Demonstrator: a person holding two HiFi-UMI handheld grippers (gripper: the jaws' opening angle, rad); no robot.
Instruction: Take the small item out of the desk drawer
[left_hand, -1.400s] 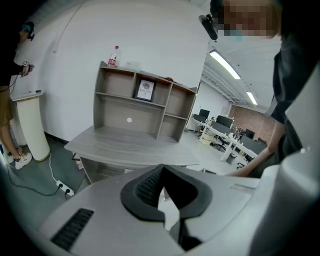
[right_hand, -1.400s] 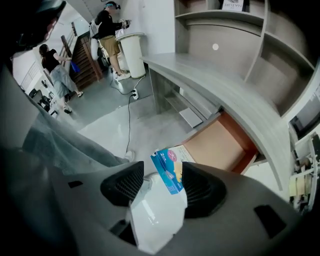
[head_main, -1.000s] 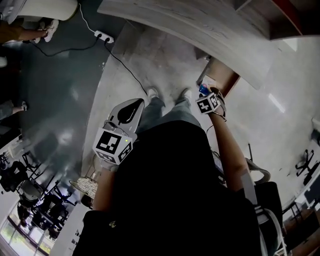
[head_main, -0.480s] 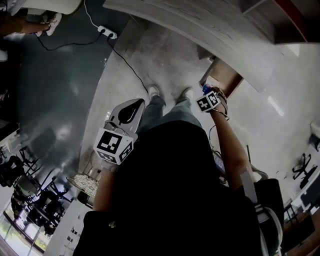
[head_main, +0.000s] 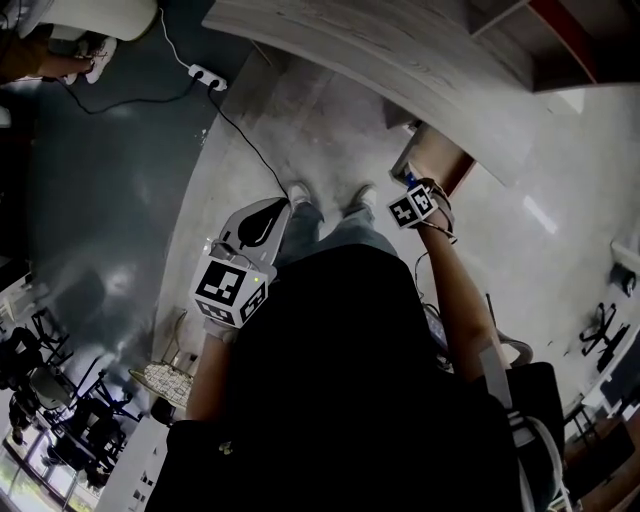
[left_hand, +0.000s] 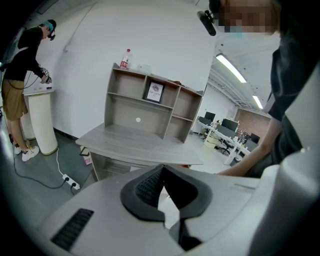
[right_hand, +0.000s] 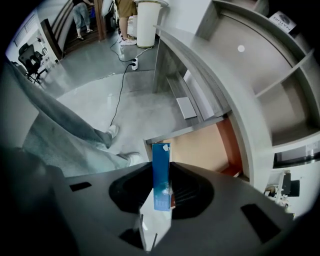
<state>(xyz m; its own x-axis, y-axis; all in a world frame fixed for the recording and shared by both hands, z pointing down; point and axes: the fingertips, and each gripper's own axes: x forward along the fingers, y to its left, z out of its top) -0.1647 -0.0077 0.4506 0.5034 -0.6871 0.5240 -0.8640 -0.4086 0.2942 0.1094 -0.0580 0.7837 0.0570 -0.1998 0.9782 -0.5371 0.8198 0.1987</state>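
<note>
A small blue box (right_hand: 161, 175) stands upright between the jaws of my right gripper (right_hand: 161, 192). The jaws are closing, and their pads sit against both of the box's sides. Just beyond it the desk drawer (right_hand: 200, 150) is pulled open, with a bare tan bottom. In the head view the right gripper (head_main: 410, 186) reaches out at the open drawer (head_main: 445, 152) under the grey desk (head_main: 400, 60), and a bit of the blue box (head_main: 409, 178) shows. My left gripper (head_main: 258, 224) hangs by my waist, its jaws together on nothing; in its own view the left gripper (left_hand: 162, 167) points at the desk (left_hand: 140, 145).
A hutch with shelves (left_hand: 150, 105) stands on the desk. A power strip (head_main: 207, 73) with a black cable lies on the floor to the left. A person (left_hand: 20, 80) stands at a white pedestal (left_hand: 40, 125). Office chairs (head_main: 50, 400) crowd the lower left.
The right gripper has stayed at the open drawer and shifted only slightly. The left gripper has not moved.
</note>
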